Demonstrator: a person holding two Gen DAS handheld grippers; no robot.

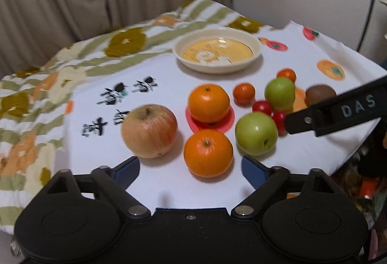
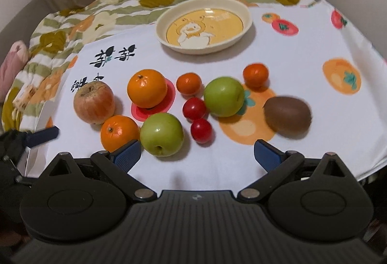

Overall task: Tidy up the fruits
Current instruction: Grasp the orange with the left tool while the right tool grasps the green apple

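Ten pieces of fruit lie loose on the white persimmon-print cloth (image 2: 302, 58), none yet in the cream shallow plate with the yellow duck picture (image 2: 244, 11) that sits behind them, presumably the collecting dish. The left gripper (image 1: 189, 167) hangs wide open, empty, with the near round orange (image 1: 208, 152) just ahead between its blue pads, likely its first pick. The right gripper (image 2: 197, 154) is likewise spread and empty, with the near green apple (image 2: 161, 134) beside its left pad. Its arm reads "DAS" in the left view; black brush characters on the cloth are illegible.
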